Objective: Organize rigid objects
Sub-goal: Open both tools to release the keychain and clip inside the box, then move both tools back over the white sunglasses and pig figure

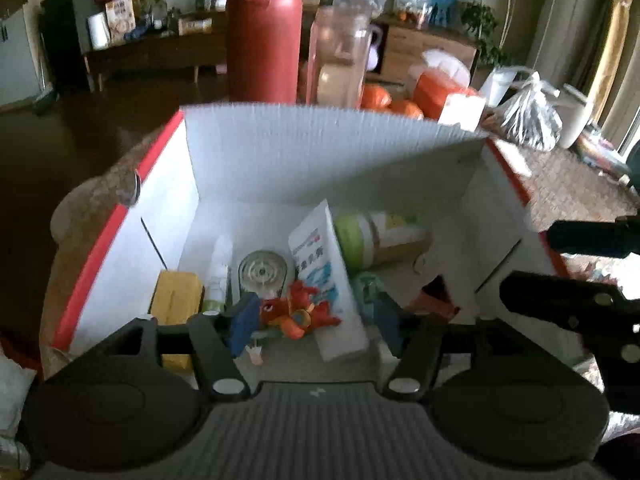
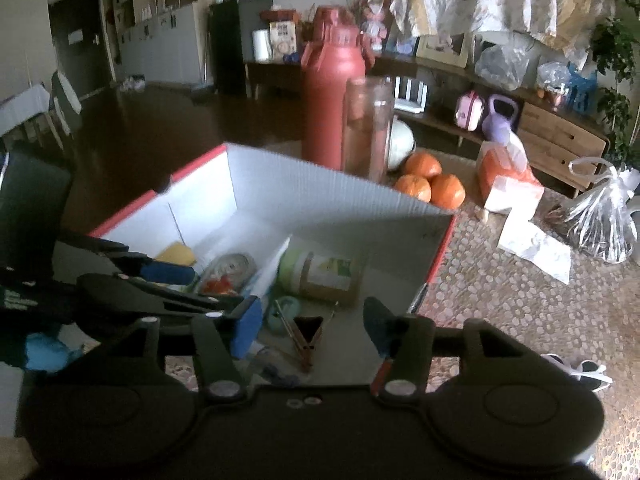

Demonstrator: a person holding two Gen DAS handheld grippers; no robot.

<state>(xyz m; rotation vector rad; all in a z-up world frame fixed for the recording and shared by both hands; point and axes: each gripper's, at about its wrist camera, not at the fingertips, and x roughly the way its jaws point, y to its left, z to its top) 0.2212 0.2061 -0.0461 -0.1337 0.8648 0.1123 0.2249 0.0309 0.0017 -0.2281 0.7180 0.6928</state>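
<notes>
Left wrist view. The left gripper [image 1: 316, 322] hangs over the near edge of a white corrugated box [image 1: 320, 148] with red rims; its jaws stand apart and clamp nothing. A red toy figure [image 1: 298, 312] lies on the box floor between the blue pads [image 1: 244, 320], touching neither. Along the near wall, from the left corner: a yellow block [image 1: 178, 292], a small white bottle [image 1: 221, 262], a round clear case [image 1: 262, 270], a white-and-blue packet [image 1: 320, 264] leaning upright, and a teal round item [image 1: 366, 284]. A green-lidded jar [image 1: 376, 236] lies on its side toward the far right corner. Behind the far wall stand a red flask [image 1: 264, 36] and a clear tumbler [image 1: 340, 56].

Right wrist view. The right gripper [image 2: 316, 330] hovers over the near right corner of the box [image 2: 320, 192], jaws apart and empty. Below them lies a brown wooden folding piece [image 2: 306, 338], far clearer here than in the left view, where only a dark corner of it shows. The left gripper [image 2: 172, 276] enters from the left edge. Only this view shows the jar [image 2: 324, 272] label side and 3 oranges [image 2: 430, 180] on the patterned tabletop [image 2: 520, 300] beyond the far right corner.
</notes>
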